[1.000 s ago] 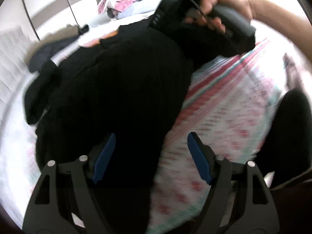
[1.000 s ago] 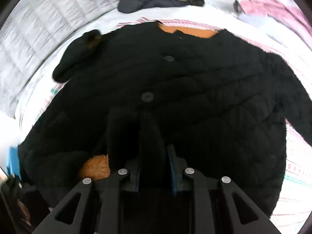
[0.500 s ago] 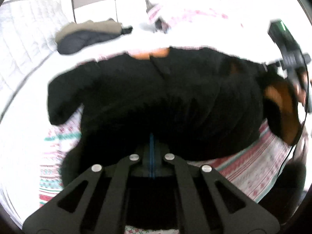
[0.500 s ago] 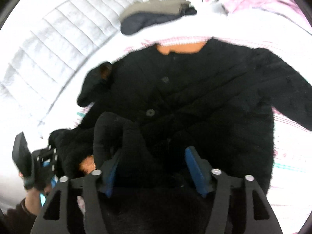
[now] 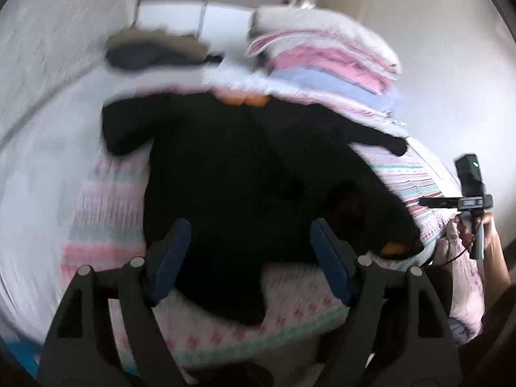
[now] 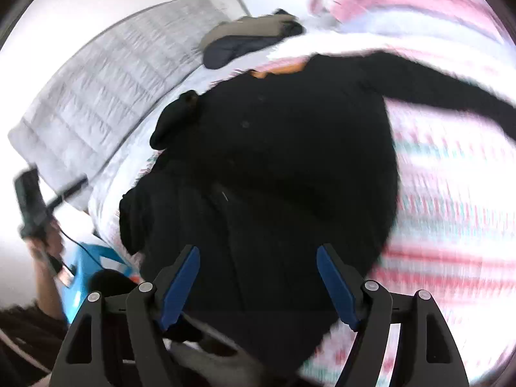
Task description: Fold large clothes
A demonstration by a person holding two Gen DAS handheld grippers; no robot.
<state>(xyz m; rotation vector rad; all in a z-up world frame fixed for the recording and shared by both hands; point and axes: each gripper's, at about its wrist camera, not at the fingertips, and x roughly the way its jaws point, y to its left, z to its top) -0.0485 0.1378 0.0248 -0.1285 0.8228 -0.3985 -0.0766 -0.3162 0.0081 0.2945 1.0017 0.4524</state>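
Both grippers have let go since half a second ago: the left gripper (image 5: 248,258), then pinched shut on dark cloth, now stands with its blue pads spread wide and nothing between them, and the right gripper (image 6: 258,280) is likewise released, its pads apart above the fabric.

Black jacket (image 5: 251,174) lies flat on the patterned bedspread (image 5: 106,200), collar toward the far end with orange lining (image 5: 245,99) showing at the neck. Motion blur softens both views; quilting and buttons hardly read in the left view. One sleeve (image 6: 451,96) reaches out to the jacket's right and is cut by the frame edge in the right view. The hem nearest the right gripper is hidden behind the gripper body.

Bare bedspread shows on both sides of the jacket and below the hem. A folded stack of pink and blue bedding (image 5: 329,58) sits beyond the collar; a grey-tan garment (image 5: 151,51) lies farther off, apart from the jacket.

Right hand (image 5: 480,229) grips its handle at the bed's edge; left hand (image 6: 45,242) holds its unit low, beside a blue object (image 6: 87,267).
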